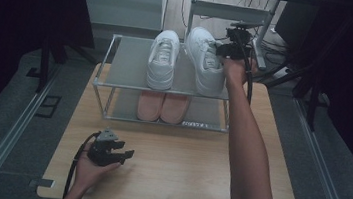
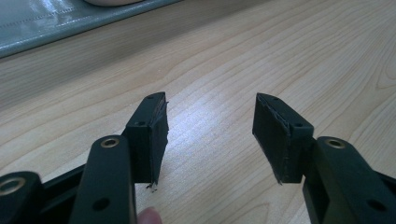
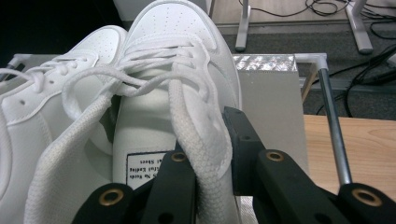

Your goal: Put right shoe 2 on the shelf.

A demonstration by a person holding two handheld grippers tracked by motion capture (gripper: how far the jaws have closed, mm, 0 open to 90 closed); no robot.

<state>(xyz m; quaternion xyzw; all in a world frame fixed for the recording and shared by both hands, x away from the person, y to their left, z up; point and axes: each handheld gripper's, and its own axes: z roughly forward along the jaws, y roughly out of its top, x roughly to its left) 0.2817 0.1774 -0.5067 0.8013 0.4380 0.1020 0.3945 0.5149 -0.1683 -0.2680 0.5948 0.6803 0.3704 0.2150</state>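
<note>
Two white sneakers stand on the top shelf of a low metal shoe rack (image 1: 127,63). My right gripper (image 1: 223,50) reaches over the rack's right end to the right sneaker (image 1: 203,57). In the right gripper view the gripper (image 3: 205,137) is shut on the padded side wall of that sneaker (image 3: 173,56), one jaw inside the shoe and one outside. The left sneaker (image 1: 163,57) stands beside it, toe pointing away. My left gripper (image 1: 126,152) rests low over the table's front left, held in a hand. In its own view the left gripper (image 2: 210,123) is open, with bare wood between the jaws.
A pair of pink shoes (image 1: 162,107) sits on the rack's lower shelf. The wooden table (image 1: 171,169) lies in front of the rack. Behind the rack stand metal frame legs and cables (image 1: 266,44) on the floor. Dark curtains flank both sides.
</note>
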